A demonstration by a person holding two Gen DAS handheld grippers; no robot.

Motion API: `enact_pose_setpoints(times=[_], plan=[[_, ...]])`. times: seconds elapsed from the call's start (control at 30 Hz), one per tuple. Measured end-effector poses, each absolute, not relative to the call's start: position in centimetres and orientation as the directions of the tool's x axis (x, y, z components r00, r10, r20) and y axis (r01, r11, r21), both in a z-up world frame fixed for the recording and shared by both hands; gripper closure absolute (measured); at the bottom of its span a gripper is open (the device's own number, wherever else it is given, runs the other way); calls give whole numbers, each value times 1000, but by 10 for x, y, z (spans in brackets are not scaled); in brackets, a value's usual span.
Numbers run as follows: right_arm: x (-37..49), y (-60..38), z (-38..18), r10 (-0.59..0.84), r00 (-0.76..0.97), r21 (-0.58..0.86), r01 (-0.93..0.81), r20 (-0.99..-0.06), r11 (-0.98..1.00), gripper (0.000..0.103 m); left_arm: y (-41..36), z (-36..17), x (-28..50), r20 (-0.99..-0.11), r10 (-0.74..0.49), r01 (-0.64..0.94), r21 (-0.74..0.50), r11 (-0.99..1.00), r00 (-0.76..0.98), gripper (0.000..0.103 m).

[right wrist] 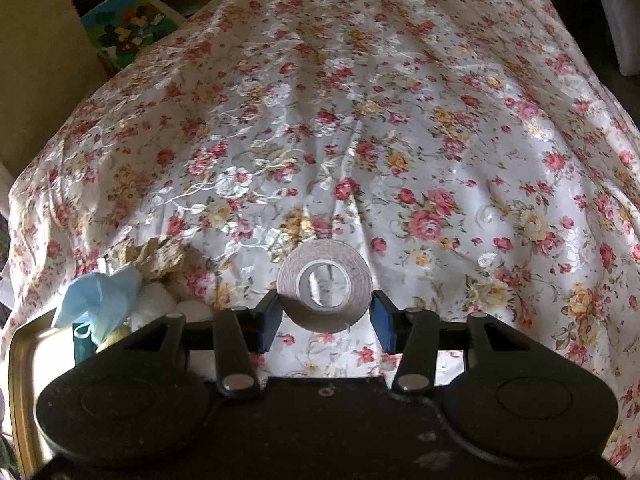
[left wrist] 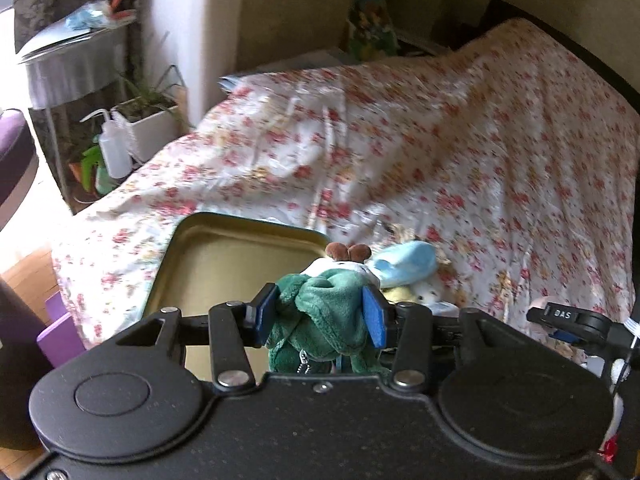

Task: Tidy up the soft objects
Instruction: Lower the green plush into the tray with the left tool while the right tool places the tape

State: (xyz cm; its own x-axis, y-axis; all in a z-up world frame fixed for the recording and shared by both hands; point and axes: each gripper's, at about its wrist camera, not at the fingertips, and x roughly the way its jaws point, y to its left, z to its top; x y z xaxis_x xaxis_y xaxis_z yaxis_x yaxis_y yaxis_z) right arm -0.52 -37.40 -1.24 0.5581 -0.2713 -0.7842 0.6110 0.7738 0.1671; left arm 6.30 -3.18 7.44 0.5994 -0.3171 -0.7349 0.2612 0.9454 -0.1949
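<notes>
Now we hold a green plush (left wrist: 326, 312) tight between the blue pads of our left gripper (left wrist: 322, 314). It hangs in the air above the near right corner of the gold tin (left wrist: 224, 258), and its lower part is hidden behind the black gripper body, so we cannot tell what animal it is. The tin sits on the flowered cloth (left wrist: 460, 152) and is cut off at the bottom too. Just past the plush lies a small pile of soft toys (left wrist: 404, 266): a blue one, brown ears, something pale yellow, all half covered. Our right gripper (right wrist: 325, 316) is clamped on a roll of tape (right wrist: 325, 284), with a pad on each side of it. From there we see only a strip of the tin's rim at the left edge. The far cloth looks blurry in the left view.
</notes>
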Motion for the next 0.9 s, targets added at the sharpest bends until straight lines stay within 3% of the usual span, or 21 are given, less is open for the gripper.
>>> enact_pose_setpoints(times=[0.43, 0.9], plan=[[3, -300, 12, -215, 663, 127, 428, -717, 895, 56, 23, 70, 61, -769, -242, 184, -164, 969, 592, 57], [51, -138, 33, 101, 687, 181, 45, -719, 982, 56, 51, 51, 66, -834, -182, 130, -133, 983, 521, 57]])
